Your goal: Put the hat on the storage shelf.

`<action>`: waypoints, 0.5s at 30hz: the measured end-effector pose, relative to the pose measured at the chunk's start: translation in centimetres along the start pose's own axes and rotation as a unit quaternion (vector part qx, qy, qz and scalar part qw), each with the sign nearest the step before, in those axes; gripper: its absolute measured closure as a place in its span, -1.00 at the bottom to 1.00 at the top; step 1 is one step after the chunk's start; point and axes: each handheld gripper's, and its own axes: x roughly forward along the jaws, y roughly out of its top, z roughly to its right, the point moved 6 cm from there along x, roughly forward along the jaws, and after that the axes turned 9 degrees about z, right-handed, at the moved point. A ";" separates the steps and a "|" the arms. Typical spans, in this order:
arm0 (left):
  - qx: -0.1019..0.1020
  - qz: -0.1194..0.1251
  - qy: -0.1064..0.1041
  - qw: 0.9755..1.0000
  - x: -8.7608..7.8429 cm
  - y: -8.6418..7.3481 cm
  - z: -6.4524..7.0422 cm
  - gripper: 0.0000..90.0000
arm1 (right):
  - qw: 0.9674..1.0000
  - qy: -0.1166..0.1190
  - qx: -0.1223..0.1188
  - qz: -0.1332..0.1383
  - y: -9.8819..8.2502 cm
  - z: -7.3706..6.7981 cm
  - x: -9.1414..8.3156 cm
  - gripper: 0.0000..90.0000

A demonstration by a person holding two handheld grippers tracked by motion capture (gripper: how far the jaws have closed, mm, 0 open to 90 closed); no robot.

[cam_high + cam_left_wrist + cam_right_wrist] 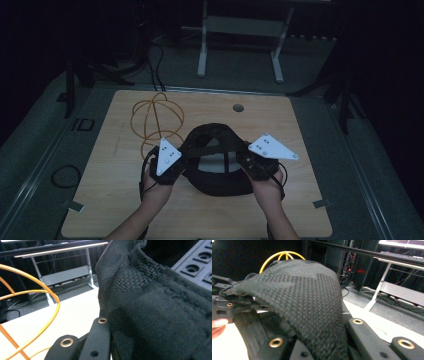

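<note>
A black woven fabric item with straps (220, 181), shaped like a cap or small bag, lies near the middle of the wooden table (300, 205). My left gripper (185, 163) is shut on its left edge; in the left gripper view the thick fabric (155, 310) runs down beside the jaws of that gripper (106, 340). My right gripper (246, 164) is shut on the right edge, with the mesh fabric (307, 297) draped between its jaws (324, 347). The left gripper (227, 305) also appears across the fabric in the right gripper view.
An orange wire ball frame (156, 120) (51, 298) (279, 254) rests on the table behind the left gripper. A round hole (238, 107) sits near the table's far edge. A white-legged desk frame (240, 47) stands beyond, and a cable loop (65, 175) lies on the floor at left.
</note>
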 end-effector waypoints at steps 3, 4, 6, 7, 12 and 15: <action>-0.003 0.005 0.000 1.000 -0.1 0.6 -0.1 0.99 | 1.000 0.005 0.003 0.001 -0.2 0.0 -0.2 0.72; 0.000 0.006 0.001 1.000 -0.2 0.8 -0.1 0.99 | 1.000 0.008 0.003 0.002 -0.2 0.1 -0.3 0.68; -0.004 0.008 -0.001 1.000 -0.2 1.3 -0.1 0.99 | 1.000 0.007 0.003 0.003 -0.4 0.0 -0.4 0.56; -0.001 0.009 0.000 1.000 -0.3 1.5 -0.1 0.99 | 1.000 0.009 0.005 0.003 -0.5 0.0 -0.5 0.53; 0.001 0.016 -0.005 1.000 -0.2 2.8 0.1 0.99 | 1.000 0.013 0.019 0.015 -0.9 0.2 -1.0 0.27; 0.003 0.022 -0.007 1.000 -0.2 3.6 0.1 0.99 | 0.999 0.024 0.022 0.017 -1.3 0.0 -1.3 0.08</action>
